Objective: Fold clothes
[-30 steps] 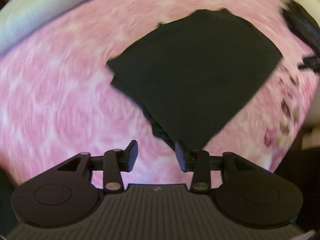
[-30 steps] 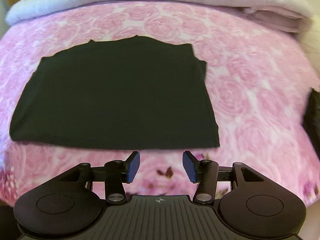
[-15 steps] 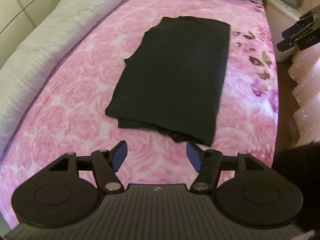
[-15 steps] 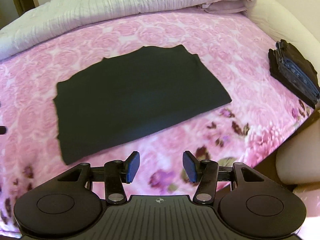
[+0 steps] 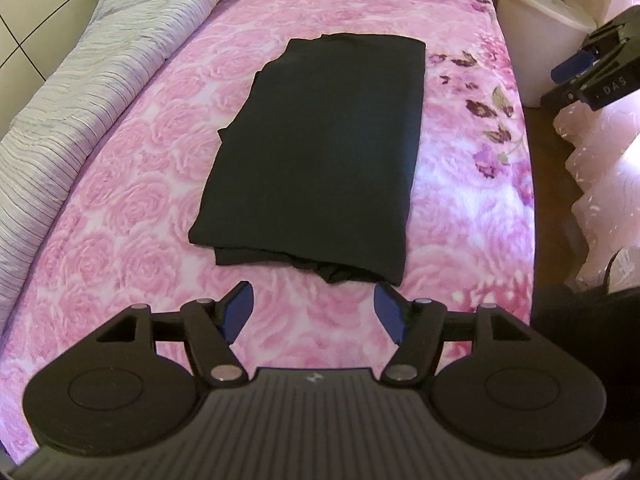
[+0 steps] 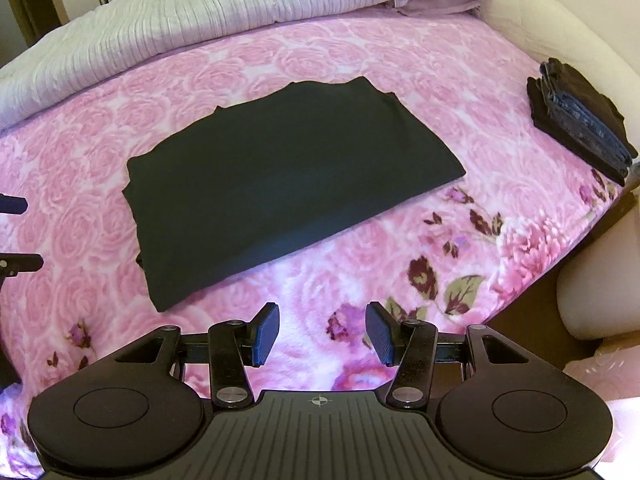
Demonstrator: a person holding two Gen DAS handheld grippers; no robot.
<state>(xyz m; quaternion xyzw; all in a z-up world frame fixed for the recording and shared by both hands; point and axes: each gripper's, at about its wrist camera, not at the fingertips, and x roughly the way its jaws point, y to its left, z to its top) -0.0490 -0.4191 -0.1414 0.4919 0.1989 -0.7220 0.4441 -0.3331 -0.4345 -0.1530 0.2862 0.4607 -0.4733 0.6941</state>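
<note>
Folded black garment [image 5: 320, 152] on pink rose blanket [image 5: 132, 200]

Underlayers of black garment [image 5: 320, 270] hidden.

Black garment [image 6: 288, 184] — flat, folded

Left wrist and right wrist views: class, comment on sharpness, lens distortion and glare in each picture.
Left wrist view: sharp, no motion blur; fisheye bows the pink rose-patterned blanket edges; the folded black garment reads as a near-featureless dark patch. Right wrist view: also sharp; the ribbed pale quilt curves; bright glare washes out the blanket's near edge.
</note>
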